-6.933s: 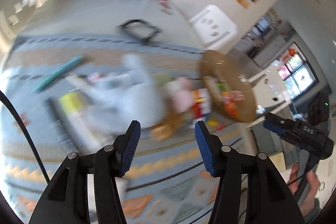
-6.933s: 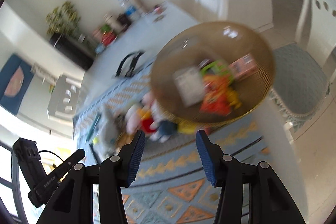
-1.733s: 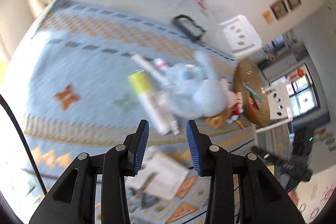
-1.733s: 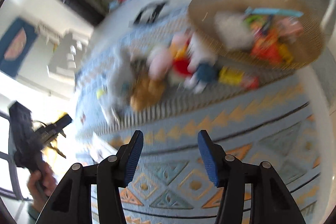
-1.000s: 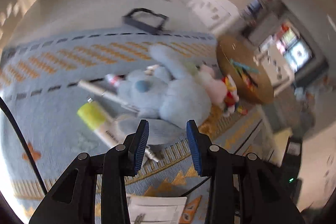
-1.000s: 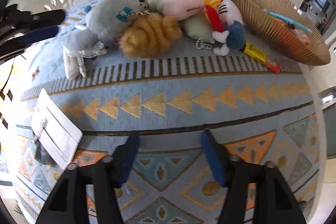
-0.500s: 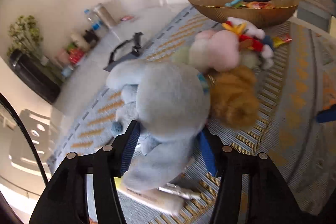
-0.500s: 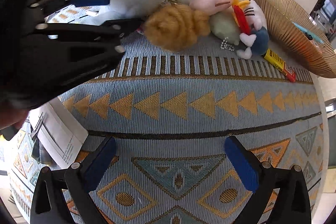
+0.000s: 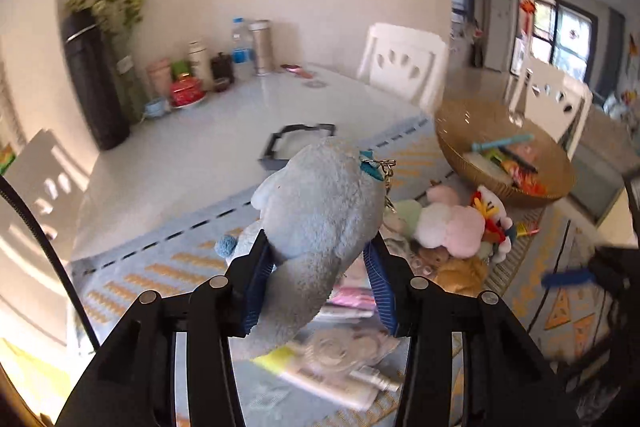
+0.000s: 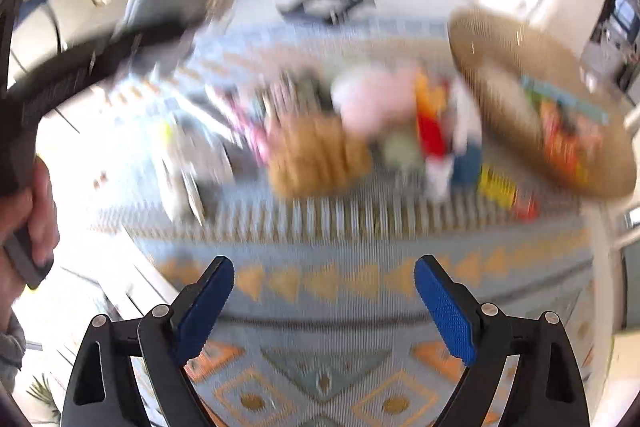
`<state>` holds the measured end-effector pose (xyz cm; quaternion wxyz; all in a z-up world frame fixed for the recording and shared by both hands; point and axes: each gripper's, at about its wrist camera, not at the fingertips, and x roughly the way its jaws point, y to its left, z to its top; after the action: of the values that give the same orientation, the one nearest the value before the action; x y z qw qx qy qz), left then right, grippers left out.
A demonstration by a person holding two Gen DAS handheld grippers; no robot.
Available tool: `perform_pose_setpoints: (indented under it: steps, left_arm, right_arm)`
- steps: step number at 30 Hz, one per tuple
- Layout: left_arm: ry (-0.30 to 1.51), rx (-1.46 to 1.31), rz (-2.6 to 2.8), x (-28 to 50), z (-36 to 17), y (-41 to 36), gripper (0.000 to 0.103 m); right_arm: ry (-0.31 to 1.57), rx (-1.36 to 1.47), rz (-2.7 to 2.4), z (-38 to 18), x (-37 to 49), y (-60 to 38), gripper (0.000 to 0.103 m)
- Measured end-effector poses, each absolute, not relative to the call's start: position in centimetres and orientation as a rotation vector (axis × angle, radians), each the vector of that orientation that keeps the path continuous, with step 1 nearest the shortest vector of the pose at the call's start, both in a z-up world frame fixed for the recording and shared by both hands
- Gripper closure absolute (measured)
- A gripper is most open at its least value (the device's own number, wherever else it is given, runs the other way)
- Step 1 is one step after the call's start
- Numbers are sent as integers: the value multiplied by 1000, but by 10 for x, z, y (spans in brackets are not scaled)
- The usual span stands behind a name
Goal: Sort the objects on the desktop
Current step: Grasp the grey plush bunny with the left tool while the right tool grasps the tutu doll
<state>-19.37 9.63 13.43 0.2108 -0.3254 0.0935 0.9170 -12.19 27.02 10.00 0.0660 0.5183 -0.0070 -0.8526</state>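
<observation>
Blue-padded fingers (image 9: 256, 279) of the left gripper (image 9: 320, 283) are clamped on the grey-blue plush toy (image 9: 320, 211), squeezing its lower body; the jaws have just been closing on it, and the toy is lifted clear of the patterned cloth (image 9: 160, 267). The right gripper (image 10: 324, 303) stands wide apart with nothing between its pads, its jaws having just closed a little, low over the cloth in a blurred view.

To carry well, I would keep the squeeze firm on the soft body, since plush gives and can slip, and keep the dangling keychain (image 9: 386, 167) free of snags.

Around it, largest first: the white table (image 9: 200, 131) and the cloth, then the woven gold bowl (image 9: 452, 135) with pens and packets at the far right, a likely destination. Between toy and bowl lies a heap of smaller plush toys (image 9: 448, 223), best passed above. Beneath the held toy lie tubes (image 9: 320, 379) and packets. A dark tray (image 9: 280, 143) sits beyond.
</observation>
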Motion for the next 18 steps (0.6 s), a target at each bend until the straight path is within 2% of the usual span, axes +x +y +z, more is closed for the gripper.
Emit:
perform_pose_setpoints:
  steps: [4,6,9,11,15,18]
  left_arm:
    - [198,-938,2620,-186,145,56,60]
    - [180,-960,2665,-177,145,39,60]
    - [167,-995,2722,-166,144,17,60]
    - [148,-1017,2742,-162,143,5,60]
    - [106,-1064,2753,-160,134,-8,60]
    - [91,-1078,2750,-161,128,-9,60]
  right_arm:
    - [54,1450,-2569,122,-155,258,13]
    - [121,1440,-2536,120,-173,252,19]
    - [173,1472,-2482,105,-197,240,36]
    - [178,1533,-2465,93,-207,246,51]
    - [128,1619,-2416,71,-222,258,52]
    - [169,1636,-2379,71,-217,253,52]
